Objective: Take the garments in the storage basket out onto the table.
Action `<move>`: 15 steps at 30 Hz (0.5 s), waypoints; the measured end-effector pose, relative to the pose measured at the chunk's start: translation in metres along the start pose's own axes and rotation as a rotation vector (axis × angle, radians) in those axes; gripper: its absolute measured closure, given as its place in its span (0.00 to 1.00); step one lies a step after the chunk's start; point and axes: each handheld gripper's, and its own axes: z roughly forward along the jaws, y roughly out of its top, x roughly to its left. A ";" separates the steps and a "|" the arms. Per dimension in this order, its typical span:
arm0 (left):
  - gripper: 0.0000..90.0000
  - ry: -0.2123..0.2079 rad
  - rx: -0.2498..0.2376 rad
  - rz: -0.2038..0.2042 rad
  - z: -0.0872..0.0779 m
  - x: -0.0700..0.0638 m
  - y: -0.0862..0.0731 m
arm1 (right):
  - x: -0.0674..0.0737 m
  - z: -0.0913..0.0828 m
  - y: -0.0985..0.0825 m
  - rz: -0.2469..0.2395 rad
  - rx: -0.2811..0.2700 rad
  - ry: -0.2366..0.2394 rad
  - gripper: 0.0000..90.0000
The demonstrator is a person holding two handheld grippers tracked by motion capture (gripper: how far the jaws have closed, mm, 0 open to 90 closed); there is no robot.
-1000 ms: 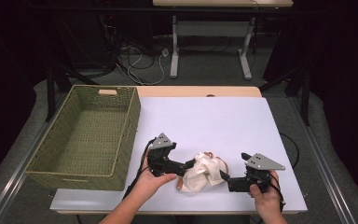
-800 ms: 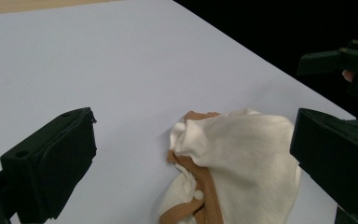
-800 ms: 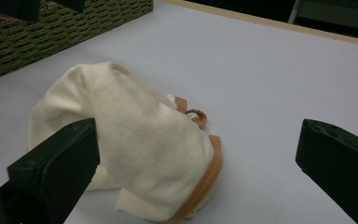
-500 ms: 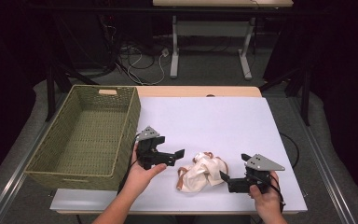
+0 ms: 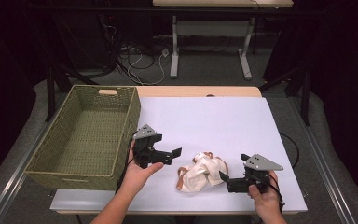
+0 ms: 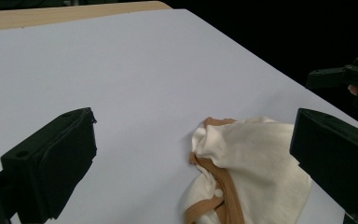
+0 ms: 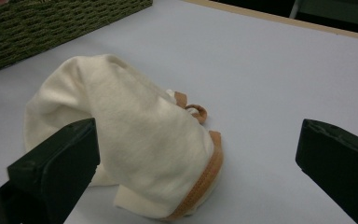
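Observation:
A crumpled cream cloth with tan trim [image 5: 201,171] lies on the white tabletop [image 5: 214,121] near the front edge. My left gripper [image 5: 173,156] hovers open just left of it and a little apart from it, jaws pointing right. In the left gripper view the cloth [image 6: 256,163] lies ahead, toward the right jaw, with the left gripper [image 6: 193,126] holding nothing. My right gripper [image 5: 233,167] is open at the cloth's right side, one jaw close against it. In the right gripper view the cloth [image 7: 130,126] bulges in front of the left jaw of the right gripper [image 7: 198,133].
A green woven basket [image 5: 129,122] stands along the table's left side, close to my left hand; its wall [image 7: 51,23] also shows in the right gripper view. The right gripper [image 6: 349,77] shows far off in the left gripper view. Bare tabletop stretches behind the cloth.
My left gripper has let go of the cloth and drawn back to the left, toward the basket. The cloth settled slightly. The right gripper has barely moved.

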 end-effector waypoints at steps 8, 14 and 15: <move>0.01 -0.002 -0.004 -0.009 -0.003 0.000 0.002 | -0.001 -0.002 0.003 0.012 0.001 0.017 0.00; 0.01 -0.007 -0.009 -0.020 -0.003 -0.001 0.002 | 0.001 -0.004 0.007 0.012 0.013 0.019 0.00; 0.01 -0.007 -0.008 -0.021 -0.003 -0.002 0.002 | 0.001 -0.004 0.007 0.012 0.013 0.019 0.00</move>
